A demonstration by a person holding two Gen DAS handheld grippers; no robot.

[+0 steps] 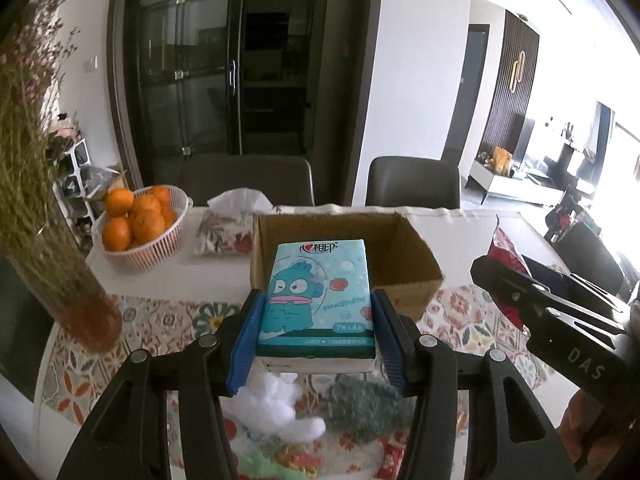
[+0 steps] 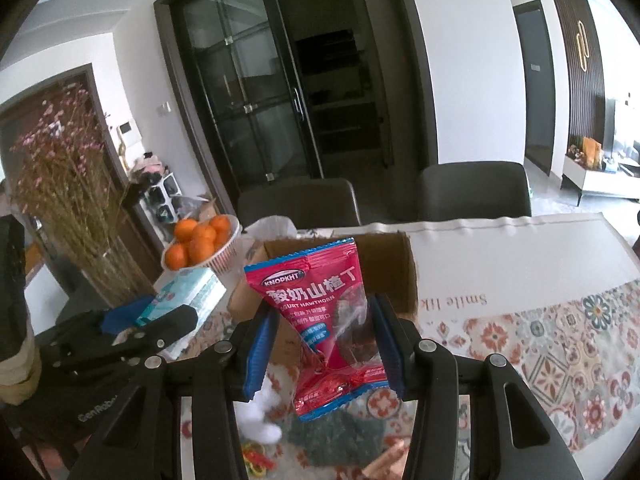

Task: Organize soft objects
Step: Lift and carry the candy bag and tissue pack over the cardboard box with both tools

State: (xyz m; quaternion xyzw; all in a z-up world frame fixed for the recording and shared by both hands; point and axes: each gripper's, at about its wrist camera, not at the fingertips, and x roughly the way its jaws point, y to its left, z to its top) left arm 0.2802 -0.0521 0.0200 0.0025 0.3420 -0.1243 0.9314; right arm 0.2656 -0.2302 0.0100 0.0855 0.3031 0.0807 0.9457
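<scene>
Blue pads of the left gripper (image 1: pixel 316 334) were closed on the flanks of a tissue pack (image 1: pixel 318 304), held off the table with its long axis pointing straight ahead. Below it lay a white plush (image 1: pixel 280 404) and a green fuzzy piece (image 1: pixel 368 404) on the patterned cloth. Just beyond the pack's far end stood the open cardboard box (image 1: pixel 420 268), dead ahead of the left gripper, so I judged a short forward carry would put the pack over the opening. To the right, the right gripper (image 2: pixel 326 344) pinched a red snack bag (image 2: pixel 320 312) upright at its waist; the box (image 2: pixel 404 280) sat ahead, slightly left. Both seemed about equally near. Farther back was a basket of oranges (image 1: pixel 160 248).
</scene>
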